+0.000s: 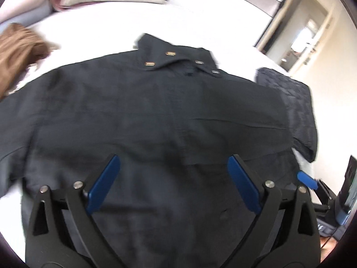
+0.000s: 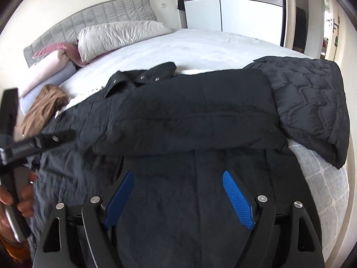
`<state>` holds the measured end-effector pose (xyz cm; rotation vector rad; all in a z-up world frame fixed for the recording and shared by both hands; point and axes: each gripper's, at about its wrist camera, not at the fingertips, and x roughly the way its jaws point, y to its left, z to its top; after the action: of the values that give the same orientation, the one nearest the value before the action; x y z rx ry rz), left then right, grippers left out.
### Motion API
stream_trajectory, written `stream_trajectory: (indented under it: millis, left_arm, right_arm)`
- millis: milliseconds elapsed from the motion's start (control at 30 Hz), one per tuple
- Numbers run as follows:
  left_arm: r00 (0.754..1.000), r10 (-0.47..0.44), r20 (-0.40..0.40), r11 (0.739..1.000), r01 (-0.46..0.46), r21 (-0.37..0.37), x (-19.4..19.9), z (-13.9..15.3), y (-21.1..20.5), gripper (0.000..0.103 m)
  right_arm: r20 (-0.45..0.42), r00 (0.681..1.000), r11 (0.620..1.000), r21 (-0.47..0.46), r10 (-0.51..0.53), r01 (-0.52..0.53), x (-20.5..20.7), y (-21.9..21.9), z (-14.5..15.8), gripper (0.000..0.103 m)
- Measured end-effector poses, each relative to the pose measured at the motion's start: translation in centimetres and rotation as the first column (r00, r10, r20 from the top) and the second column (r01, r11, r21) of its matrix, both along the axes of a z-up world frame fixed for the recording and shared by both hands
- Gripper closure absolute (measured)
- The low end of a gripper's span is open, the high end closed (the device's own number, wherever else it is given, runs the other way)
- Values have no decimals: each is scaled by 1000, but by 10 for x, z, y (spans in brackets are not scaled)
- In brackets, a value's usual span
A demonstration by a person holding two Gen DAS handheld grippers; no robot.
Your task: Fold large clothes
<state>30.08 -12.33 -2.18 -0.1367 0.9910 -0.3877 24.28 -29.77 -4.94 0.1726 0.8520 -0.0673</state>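
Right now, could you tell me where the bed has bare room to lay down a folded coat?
Bare sheet lies beyond the coat, between the pillow and the quilted jacket. The near half is crowded: the coat covers it, with the brown garment on its left.

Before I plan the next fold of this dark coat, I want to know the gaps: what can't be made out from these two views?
- Coat hem: cut off at the bottom of both views, behind the gripper bodies.
- Coat's left sleeve end: runs past the left wrist view's edge.
- Collar snaps: motion-blurred in the left wrist view.
- Quilted jacket: partly under the coat's folded part.
- Brown garment: shape unclear, partly cut off.
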Motion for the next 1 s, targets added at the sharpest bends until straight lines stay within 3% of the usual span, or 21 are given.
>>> stream_trajectory:
  millis: [133, 267, 367, 533, 700, 833, 1000]
  left_arm:
    - [998, 69, 13, 996, -69, 61, -12, -2, 29, 6]
    - [991, 135, 21, 985, -136, 103, -23, -9, 59, 6]
    - [981, 195, 12, 978, -195, 76, -34, -18, 86, 6]
    - [952, 305, -22, 952, -305, 31, -38, -37, 127, 6]
    - [914, 389, -111, 917, -396, -45, -34, -49, 172, 6]
    - [890, 444, -108, 891, -451, -51, -40, -47, 204, 6]
    - [844, 526, -102, 839, -535, -98, -46, -45, 252, 6]
  right_arm:
    - [-44, 999, 998, -56, 6, -8, -3, 8, -18, 18]
    - [-72, 997, 999, -45, -2, -1, 1, 6, -37, 18]
    - [-83, 996, 998, -54, 25, -29, 6, 10, -44, 18]
    - [-97, 995, 984, -167, 36, -52, 9, 25, -51, 18]
    - [-91, 994, 987, -149, 52, -65, 10, 27, -55, 17]
    - [-90, 994, 987, -144, 57, -70, 9, 27, -57, 15]
    - [-88, 994, 987, -142, 56, -69, 9, 27, -56, 14]
